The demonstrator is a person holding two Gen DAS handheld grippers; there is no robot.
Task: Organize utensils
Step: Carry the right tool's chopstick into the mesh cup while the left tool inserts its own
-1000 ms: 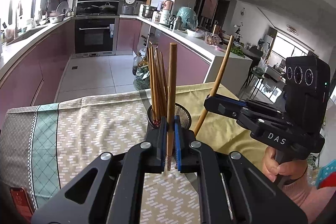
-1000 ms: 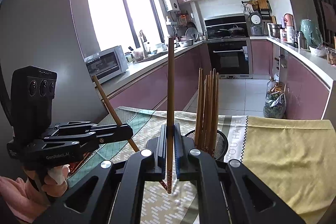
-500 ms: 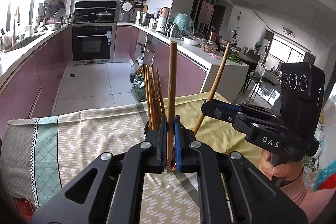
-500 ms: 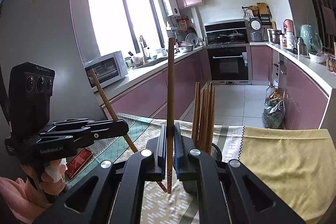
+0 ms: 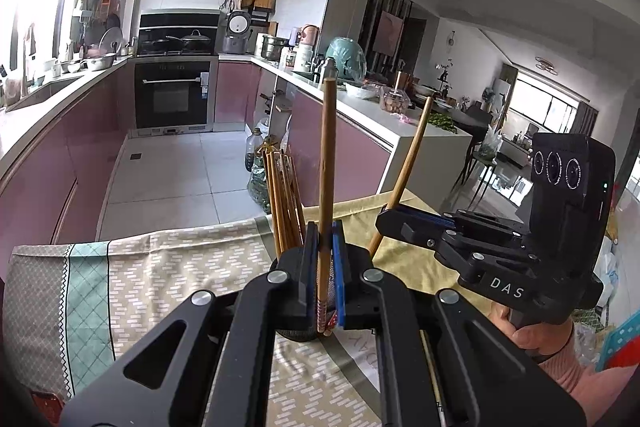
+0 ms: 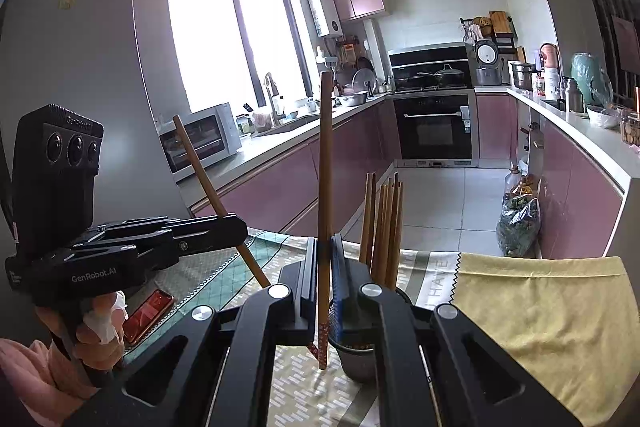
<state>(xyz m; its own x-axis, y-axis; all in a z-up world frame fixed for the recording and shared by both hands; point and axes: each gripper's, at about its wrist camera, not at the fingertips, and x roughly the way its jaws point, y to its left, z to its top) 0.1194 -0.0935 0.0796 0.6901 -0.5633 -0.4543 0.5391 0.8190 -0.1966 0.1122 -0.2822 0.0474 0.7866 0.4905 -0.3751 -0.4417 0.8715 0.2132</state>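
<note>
In the right wrist view, the left tool (image 6: pixel 236 227), marked "GenRobot.AI", sits mid-left clamped on a tilted chopstick (image 6: pixel 208 183). At centre the right tool (image 6: pixel 325 267) pinches its own chopstick (image 6: pixel 325 187) upright. The holder (image 6: pixel 360 359) of standing chopsticks lies lower right of centre, nearest the right tool. The tablecloth (image 6: pixel 440 267) reads "HAVE".

My own left gripper (image 5: pixel 324 267) is hiding most of the holder (image 6: pixel 356 355) — the red phone (image 6: pixel 146 315) is sitting half-covered too.

Two upright wooden chopsticks (image 5: pixel 326 187) (image 6: pixel 325 195) near chopstick-filled mesh cup (image 6: pixel 358 359)
</note>
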